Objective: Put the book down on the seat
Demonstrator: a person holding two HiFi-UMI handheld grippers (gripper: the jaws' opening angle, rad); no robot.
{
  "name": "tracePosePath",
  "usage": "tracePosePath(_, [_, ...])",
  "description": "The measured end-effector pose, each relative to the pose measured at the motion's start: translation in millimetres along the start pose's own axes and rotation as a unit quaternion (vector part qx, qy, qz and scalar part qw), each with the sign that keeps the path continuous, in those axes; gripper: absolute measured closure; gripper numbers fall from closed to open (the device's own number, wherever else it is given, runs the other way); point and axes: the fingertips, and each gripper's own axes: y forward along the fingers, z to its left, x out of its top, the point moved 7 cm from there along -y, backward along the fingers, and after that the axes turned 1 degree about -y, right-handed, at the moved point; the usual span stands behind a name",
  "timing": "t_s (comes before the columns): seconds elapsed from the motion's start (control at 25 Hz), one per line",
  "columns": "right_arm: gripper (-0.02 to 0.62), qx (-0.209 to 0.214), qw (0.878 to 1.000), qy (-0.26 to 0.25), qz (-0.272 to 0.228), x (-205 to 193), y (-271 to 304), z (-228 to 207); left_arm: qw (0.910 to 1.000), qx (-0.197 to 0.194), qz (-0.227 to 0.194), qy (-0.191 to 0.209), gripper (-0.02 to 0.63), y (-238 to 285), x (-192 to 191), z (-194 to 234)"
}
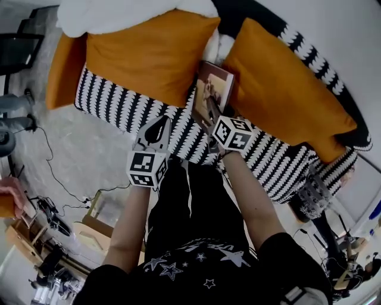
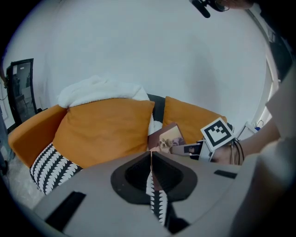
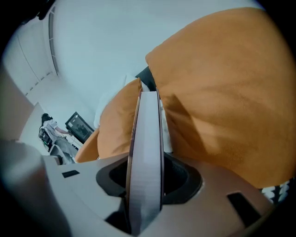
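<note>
head view / left gripper point(image 1: 159, 124): at the front edge of the striped seat point(image 1: 113, 101); fingers together, nothing in them.
head view / right gripper point(image 1: 209, 110): fingers clamped on the lower part of the book point(image 1: 214, 89).
head view / book: cover faces the camera; it is tilted over the seat, in the gap between the left cushion point(image 1: 149, 56) and the right cushion point(image 1: 286, 89). Can't tell if it touches the seat.
head view / blanket point(image 1: 113, 15): white, on the sofa back behind the left cushion.
left gripper view / fingers: closed tip to tip, empty; striped seat shows beyond them.
left gripper view / book: right of centre, held by the right gripper, just beside the right cushion.
right gripper view / fingers: pressed on both covers of the book, seen edge-on with the pages toward the camera.
right gripper view / cushions: right cushion fills the right side close to the book; left cushion is behind, left of the book.
</note>
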Motion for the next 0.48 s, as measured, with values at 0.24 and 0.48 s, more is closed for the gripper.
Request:
tracePosePath(0.24, [0.443,-0.013,1.000,-0.025,-0.003,3.5,11.0,-3.2,1.0000,0.001,-0.001,0.007,0.589,4.5,-2.0,1.7])
tracePosePath(0.48, [0.390,-0.021,0.998,-0.060,0.011,7.7,5.4,6.6,0.9999,0.005,-0.009,0.008,0.589,0.4,2.6,6.3])
